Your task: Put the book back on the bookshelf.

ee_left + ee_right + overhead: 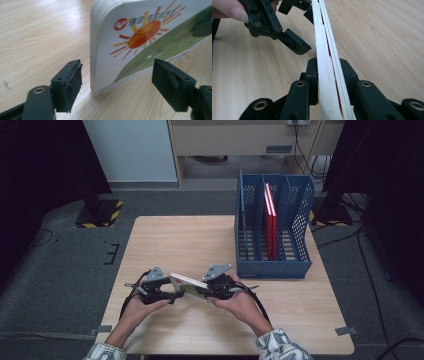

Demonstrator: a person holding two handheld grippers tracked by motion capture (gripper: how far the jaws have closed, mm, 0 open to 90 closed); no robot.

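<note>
Jaws of the right gripper [329, 72] clamp the picture book [140, 42], held on edge low at the centre of the high view, over the table [165, 242]. The left gripper [117, 82] stands apart around its corner, not touching.

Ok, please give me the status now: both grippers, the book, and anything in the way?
Right gripper shut on the book. Left gripper open, fingers astride the book's corner, not touching. Blue file rack beyond, table between unobstructed.
</note>
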